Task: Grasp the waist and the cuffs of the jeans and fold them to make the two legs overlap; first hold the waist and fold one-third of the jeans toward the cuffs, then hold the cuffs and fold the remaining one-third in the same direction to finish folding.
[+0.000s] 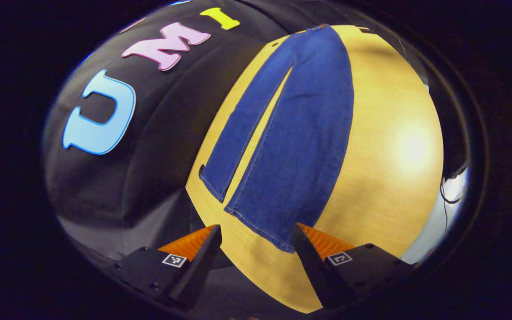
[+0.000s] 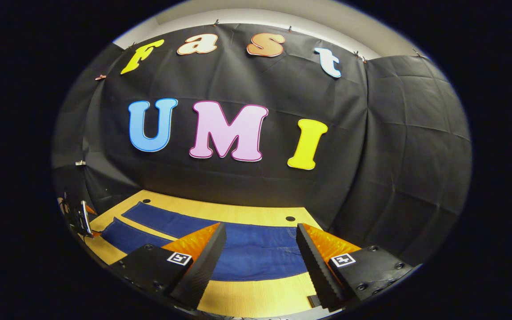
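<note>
Blue denim jeans (image 1: 291,133) lay flat on the pale wooden table (image 1: 389,146), cuffs toward six o'clock in the left gripper view; the left gripper (image 1: 256,240) and right gripper (image 2: 260,240) hovered above, jaws wide and holding nothing.

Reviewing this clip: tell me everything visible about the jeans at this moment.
The jeans are dark blue denim with lighter seam stitching, spread flat and unfolded on the yellow wooden table. The two legs lie side by side, with a narrow strip of table showing between them. In the left gripper view the hemmed cuffs lie nearest and the waist farthest. Both the left hand-held gripper and the right hand-held gripper are open and not gripping the jeans.
</note>
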Demonstrator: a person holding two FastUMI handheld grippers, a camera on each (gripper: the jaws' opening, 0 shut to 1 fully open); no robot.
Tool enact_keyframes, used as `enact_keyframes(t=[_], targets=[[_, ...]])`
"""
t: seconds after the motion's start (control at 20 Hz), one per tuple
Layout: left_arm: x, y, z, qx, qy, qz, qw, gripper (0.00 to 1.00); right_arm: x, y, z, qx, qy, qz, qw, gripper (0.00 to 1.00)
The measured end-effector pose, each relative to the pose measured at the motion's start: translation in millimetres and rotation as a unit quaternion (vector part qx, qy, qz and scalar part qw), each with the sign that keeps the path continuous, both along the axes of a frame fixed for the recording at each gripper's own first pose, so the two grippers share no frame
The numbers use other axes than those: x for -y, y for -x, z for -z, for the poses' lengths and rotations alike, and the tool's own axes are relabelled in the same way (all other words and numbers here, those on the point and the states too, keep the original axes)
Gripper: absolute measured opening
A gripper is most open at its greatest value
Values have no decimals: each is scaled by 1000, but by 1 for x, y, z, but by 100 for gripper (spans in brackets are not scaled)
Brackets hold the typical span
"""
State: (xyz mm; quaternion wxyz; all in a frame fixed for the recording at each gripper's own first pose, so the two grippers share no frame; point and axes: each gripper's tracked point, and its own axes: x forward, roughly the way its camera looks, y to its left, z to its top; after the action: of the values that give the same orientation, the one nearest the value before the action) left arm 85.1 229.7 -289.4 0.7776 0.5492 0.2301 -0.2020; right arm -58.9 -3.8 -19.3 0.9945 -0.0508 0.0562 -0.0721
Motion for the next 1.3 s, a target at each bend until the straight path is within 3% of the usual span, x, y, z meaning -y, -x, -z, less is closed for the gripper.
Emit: enact_keyframes(t=[0.2, 0.55, 0.75, 0.8, 0.85, 0.9, 0.95, 1.3], targets=[[-16, 1, 41, -57, -73, 48, 994, 99, 8, 19, 5, -12, 8, 25, 1000, 97], [-12, -28, 45, -54, -103, 67, 991, 94, 27, 51, 16, -24, 22, 68, 997, 97], [-9, -40, 57, -70, -109, 63, 990, 72, 46, 66, 10, -22, 53, 85, 995, 97], [-10, -42, 58, -78, -107, 55, 990, 51, 52, 69, 6, -19, 65, 89, 994, 96], [-11, -42, 62, -89, -99, 42, 990, 50, 59, 71, 3, -16, 79, 93, 992, 96], [-10, -41, 62, -96, -92, 32, 991, 31, 67, 72, 0, -14, 91, 96, 991, 96], [-8, -37, 58, -97, -88, 23, 991, 24, 74, 72, -2, -13, 101, 97, 990, 96], [-6, -44, 60, -94, -75, 10, 993, 6, 123, 27, -11, -12, 206, 58, 977, 96]])
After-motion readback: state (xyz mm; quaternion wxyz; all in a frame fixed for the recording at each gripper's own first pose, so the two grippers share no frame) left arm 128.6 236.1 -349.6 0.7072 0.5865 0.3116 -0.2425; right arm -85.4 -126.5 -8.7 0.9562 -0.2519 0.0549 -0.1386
